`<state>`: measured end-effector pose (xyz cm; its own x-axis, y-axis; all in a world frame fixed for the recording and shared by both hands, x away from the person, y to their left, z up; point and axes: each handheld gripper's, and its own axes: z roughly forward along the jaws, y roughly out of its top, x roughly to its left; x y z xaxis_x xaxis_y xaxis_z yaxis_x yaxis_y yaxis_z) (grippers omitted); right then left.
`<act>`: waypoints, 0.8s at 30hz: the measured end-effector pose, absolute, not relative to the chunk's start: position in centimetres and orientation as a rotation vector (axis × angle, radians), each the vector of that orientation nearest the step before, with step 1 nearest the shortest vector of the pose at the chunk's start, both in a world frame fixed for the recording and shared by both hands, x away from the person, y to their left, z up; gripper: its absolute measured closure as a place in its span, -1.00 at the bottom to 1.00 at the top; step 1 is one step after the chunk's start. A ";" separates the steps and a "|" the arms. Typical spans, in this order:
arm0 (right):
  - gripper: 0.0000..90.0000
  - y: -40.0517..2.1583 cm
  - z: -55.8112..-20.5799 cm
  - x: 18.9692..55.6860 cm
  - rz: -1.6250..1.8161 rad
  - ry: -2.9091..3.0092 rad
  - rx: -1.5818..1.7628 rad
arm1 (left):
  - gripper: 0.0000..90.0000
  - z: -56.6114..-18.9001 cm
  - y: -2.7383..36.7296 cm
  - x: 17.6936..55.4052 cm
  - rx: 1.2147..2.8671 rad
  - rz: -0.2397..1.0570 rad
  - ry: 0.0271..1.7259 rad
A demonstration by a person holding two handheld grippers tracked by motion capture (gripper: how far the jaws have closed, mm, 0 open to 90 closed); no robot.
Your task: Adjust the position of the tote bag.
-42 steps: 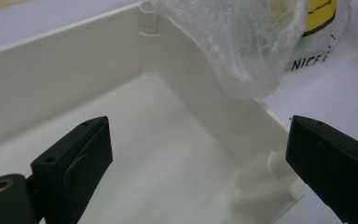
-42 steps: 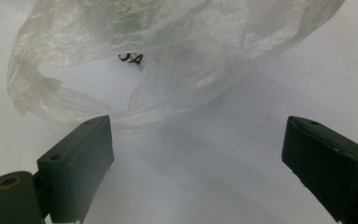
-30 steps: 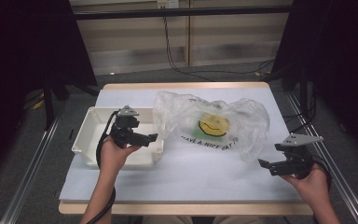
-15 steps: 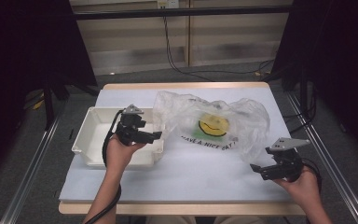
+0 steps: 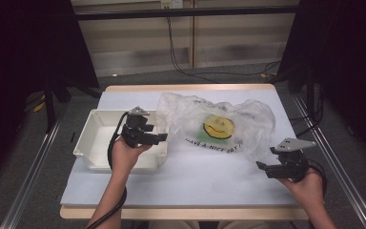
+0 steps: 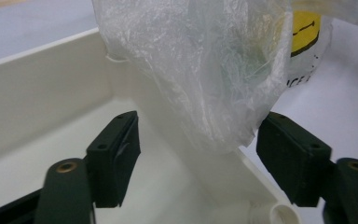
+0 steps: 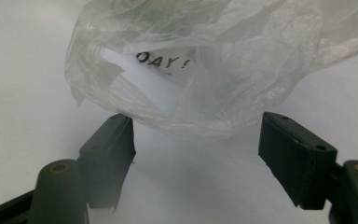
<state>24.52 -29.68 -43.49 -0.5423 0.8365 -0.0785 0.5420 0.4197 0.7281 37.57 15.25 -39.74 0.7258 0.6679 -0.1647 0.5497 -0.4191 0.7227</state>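
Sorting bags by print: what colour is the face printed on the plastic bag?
Yellow smiley face, clearest in the high view.

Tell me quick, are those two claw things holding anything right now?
Left gripper: open, holding nothing, plastic bag edge between its jaws.
Right gripper: open, holding nothing, just short of the bag.
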 end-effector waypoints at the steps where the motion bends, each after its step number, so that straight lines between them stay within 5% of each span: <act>1: -0.36 -29.8 -43.4 24.5 0.921 2.236 1.185 | -0.29 -39.7 15.2 37.6 2.121 0.190 0.919; 9: -0.05 -30.5 -42.7 24.3 0.968 2.174 1.252 | -0.11 -39.6 14.6 37.8 2.123 0.161 0.924; 19: 0.57 -31.0 -41.8 24.4 1.001 2.194 1.228 | 0.69 -38.9 14.1 37.9 2.140 0.076 0.877; 24: 0.84 -32.0 -40.9 24.1 1.035 2.174 1.226 | 0.79 -38.0 14.0 37.5 2.148 0.059 0.840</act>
<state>24.12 -32.01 -40.93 -0.5125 0.8586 -0.0112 0.5324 0.3280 0.7804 37.48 14.03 -38.03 0.7771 0.5860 -0.2297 0.5479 -0.4501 0.7052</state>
